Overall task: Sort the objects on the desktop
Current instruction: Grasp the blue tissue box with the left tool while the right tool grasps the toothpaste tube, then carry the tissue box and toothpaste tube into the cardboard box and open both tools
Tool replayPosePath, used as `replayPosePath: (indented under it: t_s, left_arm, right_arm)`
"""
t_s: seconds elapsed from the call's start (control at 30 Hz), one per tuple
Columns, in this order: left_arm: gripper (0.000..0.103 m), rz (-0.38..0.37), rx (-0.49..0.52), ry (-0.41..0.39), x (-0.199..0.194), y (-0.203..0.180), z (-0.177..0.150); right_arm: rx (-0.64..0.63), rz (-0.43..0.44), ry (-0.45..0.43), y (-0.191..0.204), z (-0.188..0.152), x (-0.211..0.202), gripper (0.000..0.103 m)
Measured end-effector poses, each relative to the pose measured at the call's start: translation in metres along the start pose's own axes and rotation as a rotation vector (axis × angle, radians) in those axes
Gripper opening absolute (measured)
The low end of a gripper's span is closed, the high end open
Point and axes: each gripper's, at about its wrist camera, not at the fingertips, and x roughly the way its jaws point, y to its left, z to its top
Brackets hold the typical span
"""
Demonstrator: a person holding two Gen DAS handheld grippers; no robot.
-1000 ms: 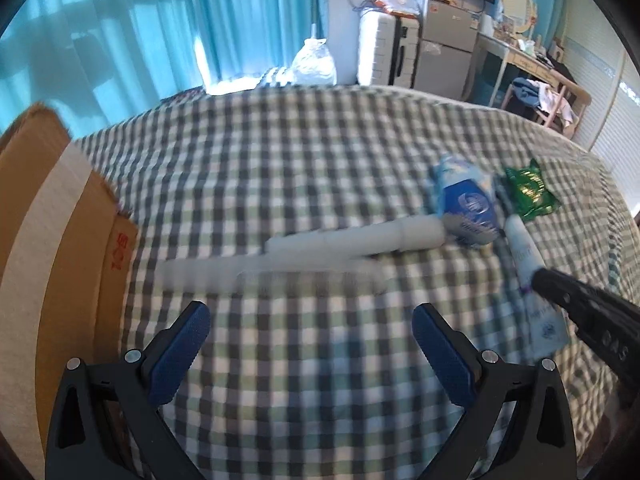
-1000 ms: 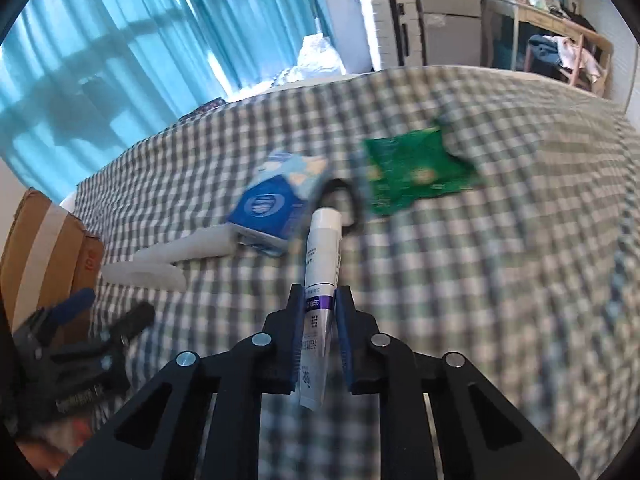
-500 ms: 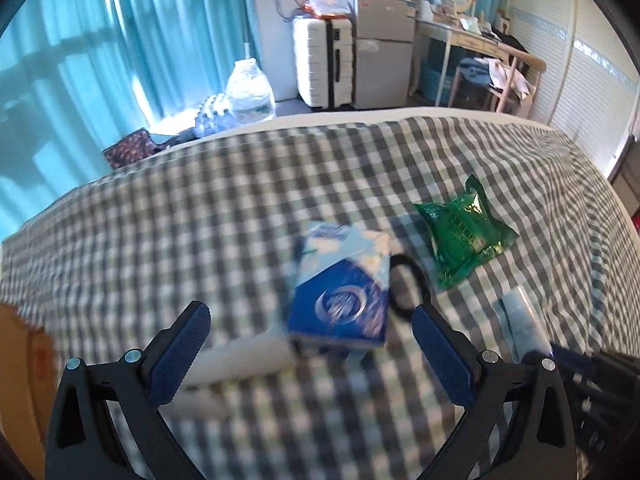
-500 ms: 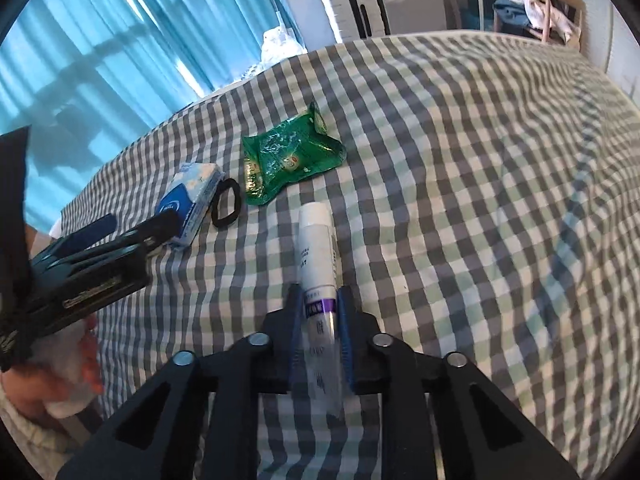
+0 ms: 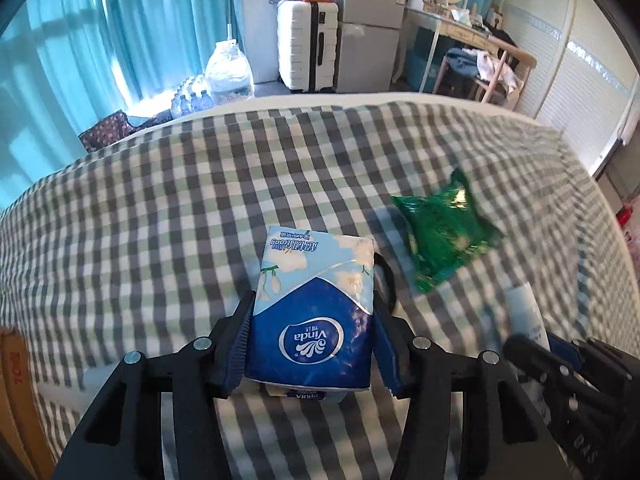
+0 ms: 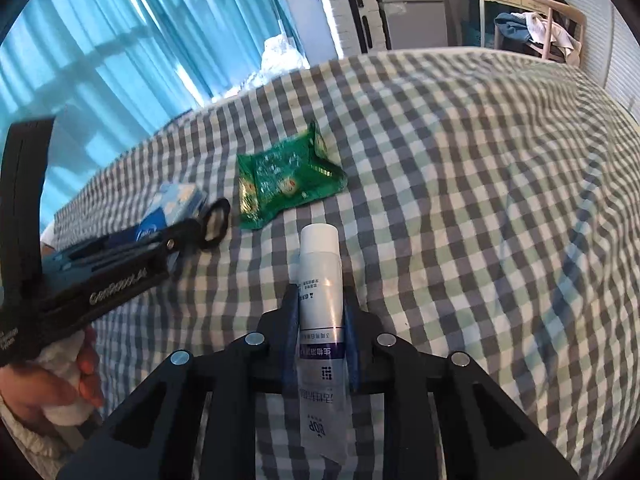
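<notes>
My left gripper (image 5: 314, 316) is shut on a blue and white Vinda tissue pack (image 5: 316, 308), which rests on the checked cloth (image 5: 160, 220). My right gripper (image 6: 320, 312) is shut on a white tube with a purple band (image 6: 322, 280), cap pointing away. A green snack packet (image 6: 280, 178) lies beyond the tube; it also shows in the left wrist view (image 5: 444, 232). A black hair tie (image 6: 216, 224) lies between the pack and the packet. The left gripper shows at the left of the right wrist view (image 6: 120, 256).
A cardboard box (image 5: 12, 400) stands at the left edge of the cloth. Beyond the cloth are teal curtains (image 5: 120, 20), a white suitcase (image 5: 306, 44), a small fridge (image 5: 368, 52) and a desk with a chair (image 5: 484, 68).
My left gripper swung right from the white tubes to the tissue pack and closed on it. My right gripper kept hold of the tube and moved right, past the green packet.
</notes>
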Motion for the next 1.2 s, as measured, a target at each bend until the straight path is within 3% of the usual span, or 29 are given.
replayPosePath:
  t_s: [0.23,0.37,0.67,0.93,1.2]
  left_arm:
    - [0.054,-0.005,-0.014,-0.038,-0.068,0.000,-0.021]
    - [0.054,0.002,-0.035,-0.074,-0.116,0.004,-0.031]
    - [0.054,0.024,-0.038,-0.225,-0.230,0.014,-0.034]
    - [0.054,0.049,-0.051,-0.356,-0.319,0.034,-0.050]
    - [0.054,0.081,-0.101,-0.420,-0.376,0.079,-0.073]
  right_arm:
    - [0.016,0.073,-0.063,0.023,-0.006,-0.057,0.020]
    - [-0.040,0.090,-0.114,0.056,-0.008,-0.097,0.020]
    - [-0.169,0.129,-0.220,0.125,-0.032,-0.194,0.020]
    - [-0.262,0.170,-0.310,0.183,-0.055,-0.253,0.020]
    - [-0.368,0.218,-0.369,0.241,-0.073,-0.282,0.020]
